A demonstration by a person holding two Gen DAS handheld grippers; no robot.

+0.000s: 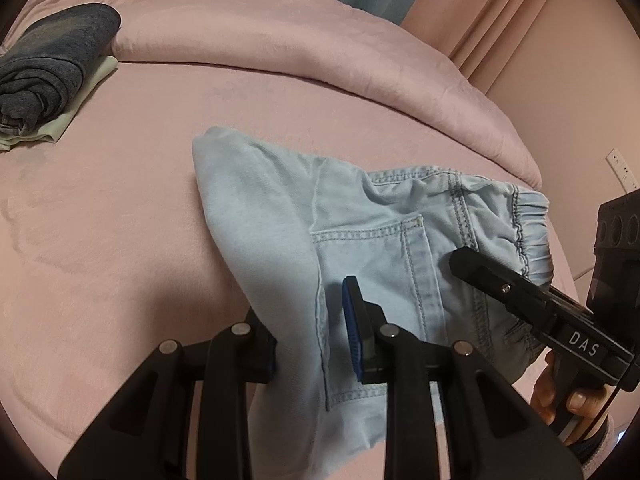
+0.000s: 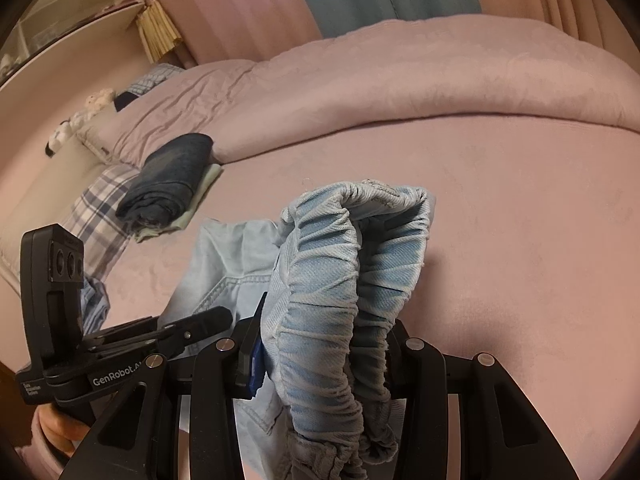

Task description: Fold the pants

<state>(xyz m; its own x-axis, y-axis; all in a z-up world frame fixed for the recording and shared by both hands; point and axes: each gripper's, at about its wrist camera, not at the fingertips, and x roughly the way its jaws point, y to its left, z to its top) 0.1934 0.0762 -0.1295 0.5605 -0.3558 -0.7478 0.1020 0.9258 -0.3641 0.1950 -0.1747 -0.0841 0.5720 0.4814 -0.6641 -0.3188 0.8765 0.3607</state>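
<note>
pants (image 1: 360,240) lie on the bed (image 1: 120,240), bunched between both tongs. left tongs (image 1: 316,344) pinch a folded edge; right tongs (image 2: 320,360) clamp the waistband (image 2: 332,320). soft, light, floppy denim: hold seams.

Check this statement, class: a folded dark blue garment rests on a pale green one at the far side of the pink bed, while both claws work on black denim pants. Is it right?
One thing is wrong: the denim pants are light blue, not black, as the left wrist view shows. The folded dark blue garment does rest on the pale green one on the pink bed.
</note>
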